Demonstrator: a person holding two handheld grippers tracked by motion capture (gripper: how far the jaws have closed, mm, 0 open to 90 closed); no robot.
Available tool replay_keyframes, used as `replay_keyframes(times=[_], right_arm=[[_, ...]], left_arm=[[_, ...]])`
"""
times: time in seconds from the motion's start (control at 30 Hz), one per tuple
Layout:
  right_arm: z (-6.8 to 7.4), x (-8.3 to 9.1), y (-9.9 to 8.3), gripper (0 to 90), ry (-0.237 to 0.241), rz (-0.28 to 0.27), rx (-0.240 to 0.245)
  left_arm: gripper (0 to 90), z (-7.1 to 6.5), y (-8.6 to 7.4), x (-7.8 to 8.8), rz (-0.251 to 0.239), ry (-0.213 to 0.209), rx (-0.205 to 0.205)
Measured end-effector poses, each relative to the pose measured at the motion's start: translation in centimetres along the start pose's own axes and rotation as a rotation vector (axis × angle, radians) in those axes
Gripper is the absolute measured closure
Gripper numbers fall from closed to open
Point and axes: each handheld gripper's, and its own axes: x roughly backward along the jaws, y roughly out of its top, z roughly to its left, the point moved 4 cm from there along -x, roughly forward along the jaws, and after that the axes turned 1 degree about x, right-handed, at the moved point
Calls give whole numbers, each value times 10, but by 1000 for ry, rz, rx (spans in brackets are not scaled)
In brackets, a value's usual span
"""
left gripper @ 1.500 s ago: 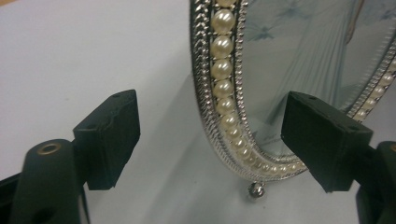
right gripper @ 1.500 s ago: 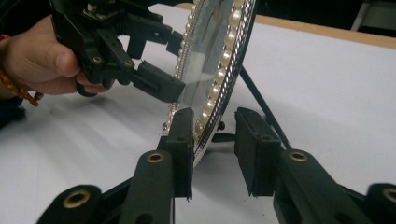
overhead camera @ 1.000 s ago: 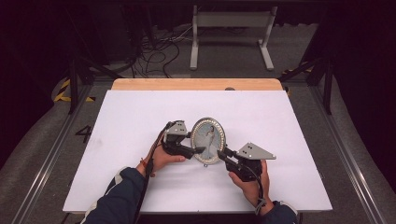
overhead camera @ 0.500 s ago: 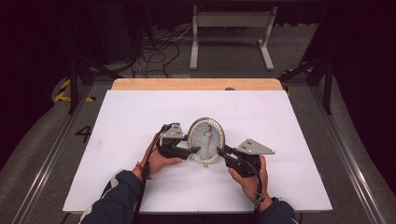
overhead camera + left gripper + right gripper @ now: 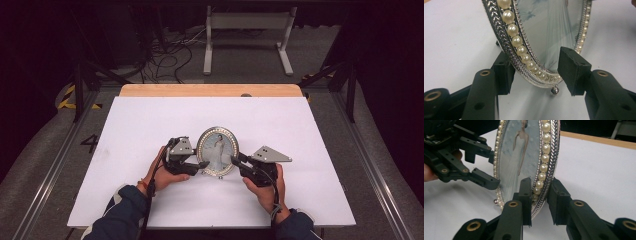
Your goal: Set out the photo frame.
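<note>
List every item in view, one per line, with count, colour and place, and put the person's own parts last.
oval picture frame: one, silver rim set with cream pearls around a photo of a figure in a white gown, upright at the middle of the table.
white sheet: one, white, covering most of the table top.
wooden table edge: one, light brown, along the far side.
metal stand: one, pale grey, on the floor beyond the table.
cables: a tangle, black, on the floor at far left.
left gripper: one, black, jaws either side of the frame's lower left rim with a gap at one pad.
right gripper: one, black, pads against the frame's lower right rim.
hands: two, dark sleeves, near edge.
</note>
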Motion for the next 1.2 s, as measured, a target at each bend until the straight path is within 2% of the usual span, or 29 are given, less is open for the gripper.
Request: replay_keyframes(times=[0.07,0.2,0.23,0.33,0.37,0.47,0.5,0.7,0.9,1.0,1.2], right_arm=[[1,-1,0,738,-3,-2,6],[3,-1,0,730,-6,1,19],[4,-1,-1,721,-4,3,21],[6,-2,-5,712,-1,23,30],[7,-3,-6,712,-3,24,32],[7,-4,-8,718,-6,28,33],[7,-4,-8,718,-8,30,32],[8,-6,-8,718,-14,32,30],[6,-8,-7,718,-3,34,31],[7,-10,-4,711,-9,36,54],[4,-13,-3,708,11,41,47]], left_arm=[[489,0,-1,2,6,9,-3],[484,2,1,5,-24,15,14],[484,4,2,8,-43,30,22],[509,7,4,11,-71,33,36],[527,8,5,13,-92,35,53],[587,9,6,14,-98,33,49],[605,9,6,13,-95,48,35],[661,8,5,16,-94,37,41],[663,5,1,19,-86,52,31],[651,3,0,20,-78,70,21],[645,0,-3,23,-73,81,19]])
